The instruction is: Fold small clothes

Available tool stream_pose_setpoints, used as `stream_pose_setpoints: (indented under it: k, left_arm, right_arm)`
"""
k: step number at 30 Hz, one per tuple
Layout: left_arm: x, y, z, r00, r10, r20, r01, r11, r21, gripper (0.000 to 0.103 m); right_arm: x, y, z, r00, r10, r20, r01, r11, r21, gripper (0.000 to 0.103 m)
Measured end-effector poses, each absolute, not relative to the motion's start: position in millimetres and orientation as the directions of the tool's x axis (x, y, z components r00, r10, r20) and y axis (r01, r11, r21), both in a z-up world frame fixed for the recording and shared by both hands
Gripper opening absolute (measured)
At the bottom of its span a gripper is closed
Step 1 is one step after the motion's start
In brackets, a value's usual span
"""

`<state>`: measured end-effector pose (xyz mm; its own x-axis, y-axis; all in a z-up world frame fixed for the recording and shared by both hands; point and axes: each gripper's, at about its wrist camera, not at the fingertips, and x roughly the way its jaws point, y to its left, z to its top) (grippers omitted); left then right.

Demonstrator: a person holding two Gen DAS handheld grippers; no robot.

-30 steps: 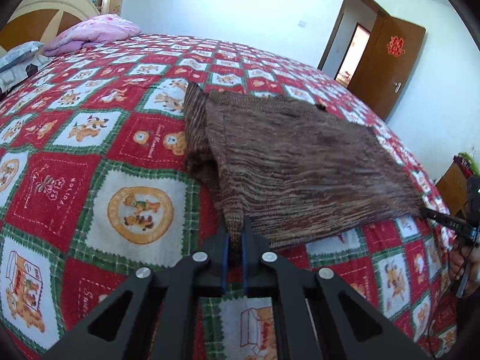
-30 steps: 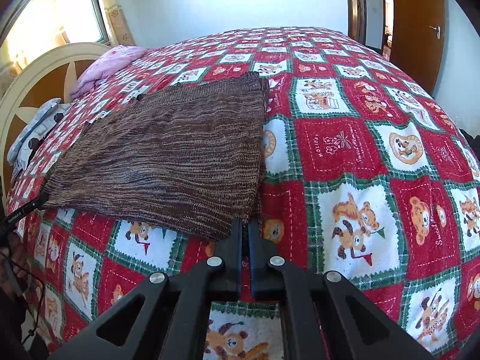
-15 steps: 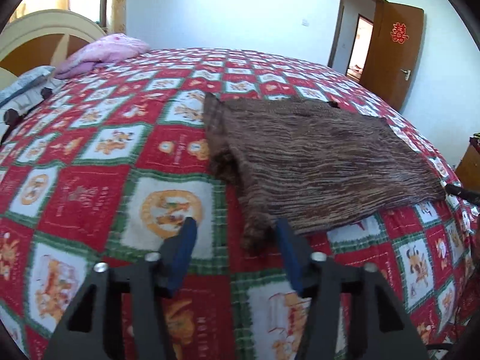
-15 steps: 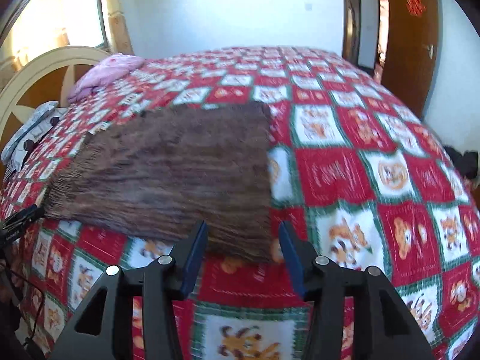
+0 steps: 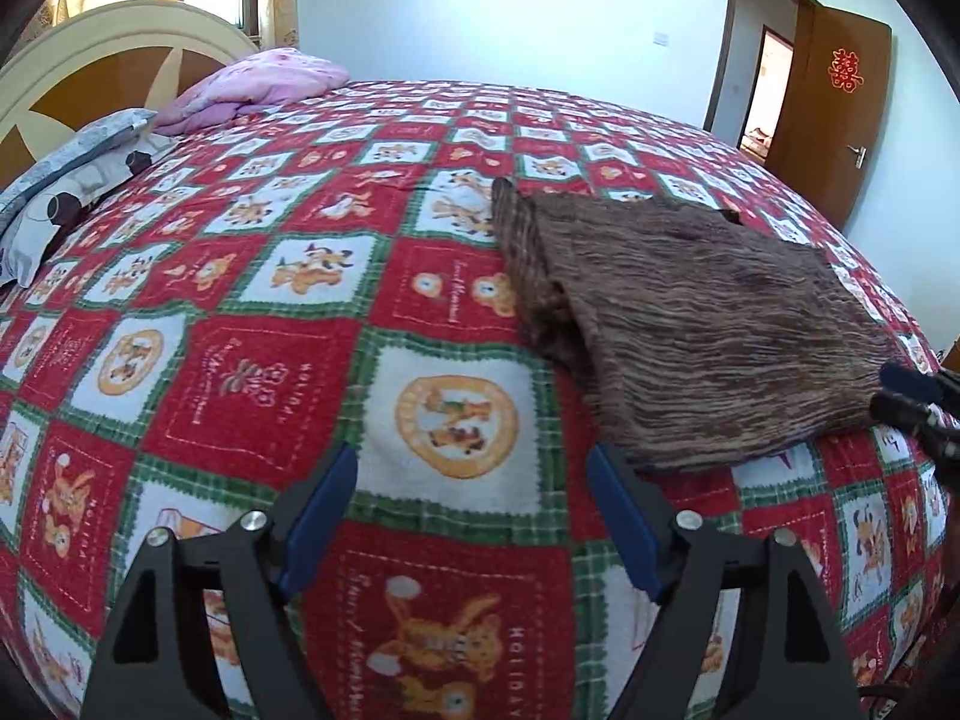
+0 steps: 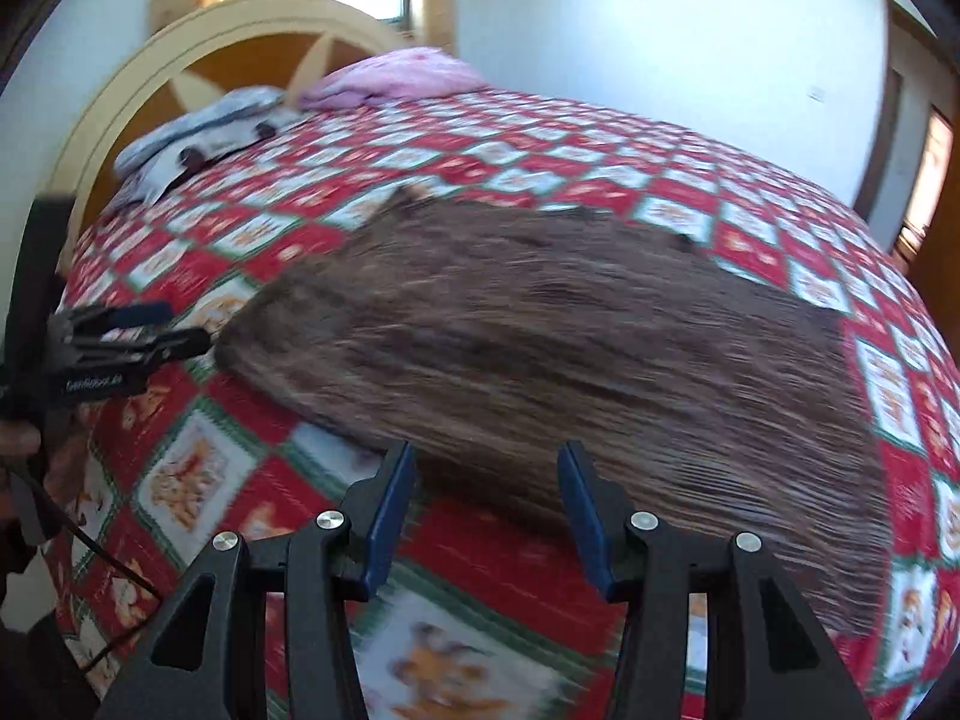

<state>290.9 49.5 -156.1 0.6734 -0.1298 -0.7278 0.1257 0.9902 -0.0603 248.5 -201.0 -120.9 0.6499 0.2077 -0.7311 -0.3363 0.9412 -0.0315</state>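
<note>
A brown knit garment (image 5: 708, 330) lies folded flat on the red patterned bedspread (image 5: 240, 360); it also shows in the right wrist view (image 6: 570, 348), blurred. My left gripper (image 5: 474, 468) is open and empty, just left of the garment's near corner. It also shows at the left of the right wrist view (image 6: 150, 330). My right gripper (image 6: 486, 468) is open and empty at the garment's near edge. Its fingertips show at the right edge of the left wrist view (image 5: 912, 396).
A pink pillow (image 5: 258, 84) and a grey patterned pillow (image 5: 66, 174) lie by the headboard (image 5: 90, 78). A brown door (image 5: 840, 114) stands open at the right. The bed's near edge falls away below both grippers.
Both grippers have opened and let go of the garment's near corners, then drawn back. The left one has shifted left; the right one has swung left along the near edge.
</note>
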Motion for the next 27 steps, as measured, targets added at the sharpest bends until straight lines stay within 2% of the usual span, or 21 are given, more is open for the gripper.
stream_pose_setpoints:
  k: [8, 12, 18, 22, 27]
  left_arm:
    - [299.2, 64.4, -162.3, 0.656, -0.099, -0.749, 0.104, 0.994, -0.041, 0.082]
    - [305.5, 67.0, -160.6, 0.660, -0.084, -0.746, 0.113, 0.993, -0.012, 0.094]
    - [321.7, 79.2, -153.0, 0.675, -0.085, -0.733, 0.108, 0.994, -0.017, 0.095]
    - [335.5, 85.6, -151.1, 0.679, -0.119, -0.724, 0.112, 0.992, -0.057, 0.095]
    - [359.5, 84.5, -146.4, 0.668, -0.227, -0.709, 0.149, 0.974, -0.171, 0.095]
  right_arm:
    - [250.7, -158.7, -134.9, 0.623, 0.235, -0.746, -0.399, 0.916, -0.044, 0.051]
    - [248.9, -134.3, -137.3, 0.624, 0.249, -0.741, -0.453, 0.887, -0.084, 0.051]
    - [249.1, -107.4, -142.9, 0.629, 0.249, -0.736, -0.495, 0.859, -0.133, 0.051]
    - [249.5, -89.4, -146.3, 0.647, 0.234, -0.726, -0.511, 0.839, -0.185, 0.051]
    - [254.2, -61.2, -150.1, 0.714, 0.193, -0.673, -0.502, 0.811, -0.300, 0.051]
